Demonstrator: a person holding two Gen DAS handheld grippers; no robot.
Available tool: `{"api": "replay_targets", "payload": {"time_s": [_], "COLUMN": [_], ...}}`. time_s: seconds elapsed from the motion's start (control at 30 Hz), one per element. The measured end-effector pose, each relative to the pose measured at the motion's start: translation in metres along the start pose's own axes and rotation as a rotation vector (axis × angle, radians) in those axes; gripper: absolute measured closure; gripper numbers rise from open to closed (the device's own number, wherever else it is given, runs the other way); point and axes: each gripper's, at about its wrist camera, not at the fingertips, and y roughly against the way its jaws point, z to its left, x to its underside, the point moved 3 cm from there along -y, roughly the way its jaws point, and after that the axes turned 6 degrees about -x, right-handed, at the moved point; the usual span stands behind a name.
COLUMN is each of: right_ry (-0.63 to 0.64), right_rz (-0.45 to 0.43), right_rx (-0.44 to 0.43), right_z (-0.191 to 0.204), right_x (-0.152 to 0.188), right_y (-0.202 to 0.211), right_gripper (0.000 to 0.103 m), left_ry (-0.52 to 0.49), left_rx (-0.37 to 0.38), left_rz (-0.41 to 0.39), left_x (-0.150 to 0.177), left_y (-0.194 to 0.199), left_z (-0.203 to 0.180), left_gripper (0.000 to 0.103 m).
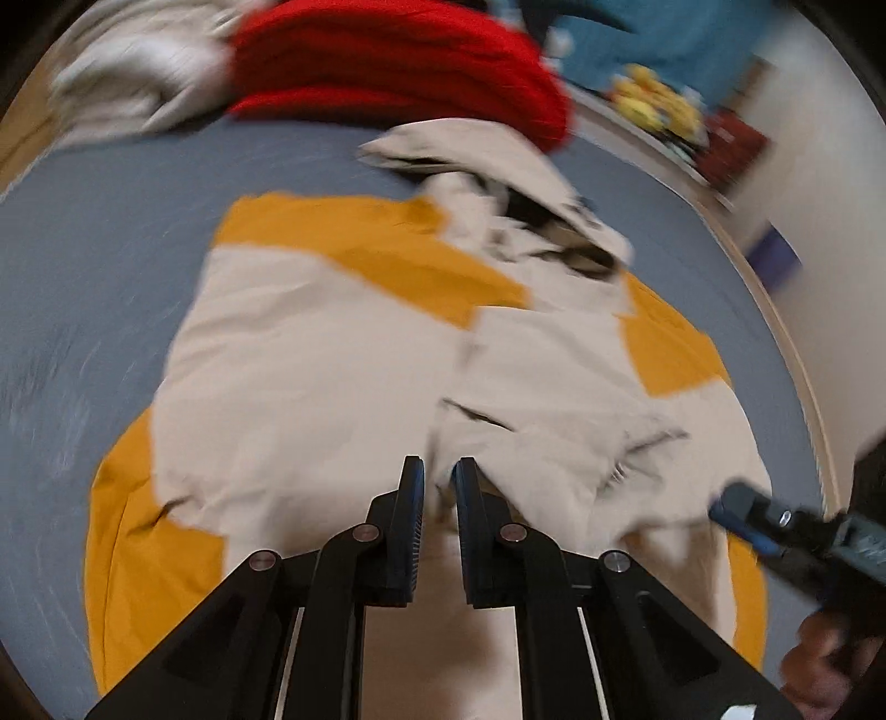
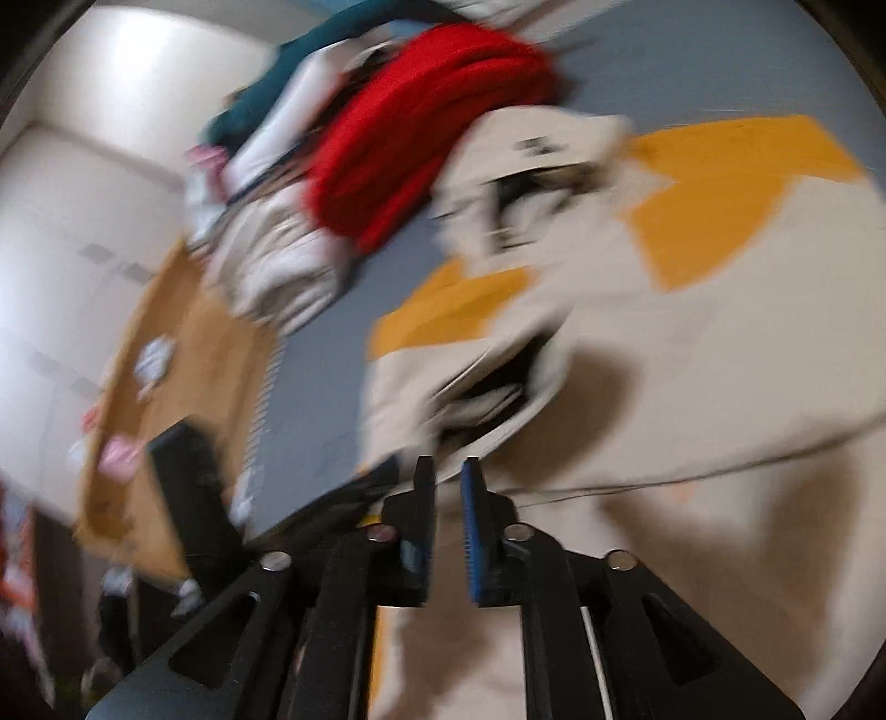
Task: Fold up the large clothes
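Observation:
A beige and mustard-yellow jacket [image 1: 332,360] lies spread on a grey surface [image 1: 99,249], with its hood [image 1: 470,149] at the far end. My left gripper [image 1: 439,476] sits at the jacket's near hem. Its jaws are nearly together, with a fold of beige cloth pinched between them. The right gripper [image 1: 736,507] reaches in from the right at the jacket's edge, held by a hand [image 1: 819,653]. In the right wrist view the right gripper [image 2: 447,476] hovers over the jacket [image 2: 664,387] near a dark opening in the cloth, with a small gap between its blue pads and nothing gripped. Both views are blurred.
A red garment [image 1: 398,66] and a pale crumpled garment [image 1: 127,77] are piled beyond the hood. A teal cloth [image 1: 637,39] lies farther back. A cardboard box [image 2: 166,387] stands beside the surface, near a white wall [image 2: 83,221].

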Motion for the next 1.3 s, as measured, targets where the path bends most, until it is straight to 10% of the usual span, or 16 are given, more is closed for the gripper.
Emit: {"api": "replay_targets", "payload": {"time_s": [0.27, 0.37, 0.5, 0.57, 0.73, 0.83, 0.93, 1.13, 1.3], "right_ry": [-0.329, -0.412, -0.486, -0.512, -0.502, -0.478, -0.491, -0.485, -0.478], "right_rz": [-0.063, -0.087, -0.118, -0.137, -0.15, -0.155, -0.15, -0.155, -0.159], "right_rx": [0.359, 0.373, 0.352, 0.349, 0.33, 0.327, 0.326, 0.343, 0.388], "right_z": [-0.1, -0.121, -0.142, -0.149, -0.149, -0.146, -0.148, -0.147, -0.148], "right_x": [-0.003, -0.006, -0.014, -0.017, -0.022, -0.025, -0.024, -0.023, -0.023], "right_y": [0.029, 0.039, 0.052, 0.06, 0.066, 0.068, 0.066, 0.065, 0.069], "right_gripper": [0.071, 0.07, 0.07, 0.07, 0.071, 0.089, 0.091, 0.092, 0.092], "left_ry": [0.399, 0.249, -0.087, -0.22, -0.472, -0.508, -0.33, 0.108, 0.438], "left_rx": [-0.069, -0.015, 0.129, 0.142, 0.016, -0.102, -0.063, -0.006, 0.116], "left_rz": [0.056, -0.026, -0.067, -0.04, 0.085, 0.119, 0.107, -0.061, 0.035], "left_x": [0.001, -0.014, -0.005, 0.01, 0.06, 0.07, 0.05, -0.004, -0.01], "left_y": [-0.005, 0.012, 0.023, 0.015, -0.033, -0.056, -0.045, 0.013, 0.002], "left_z": [0.086, 0.057, -0.026, -0.056, -0.095, -0.088, -0.067, 0.005, 0.083], "left_gripper": [0.093, 0.09, 0.05, 0.05, 0.043, 0.049, 0.082, 0.09, 0.091]}}
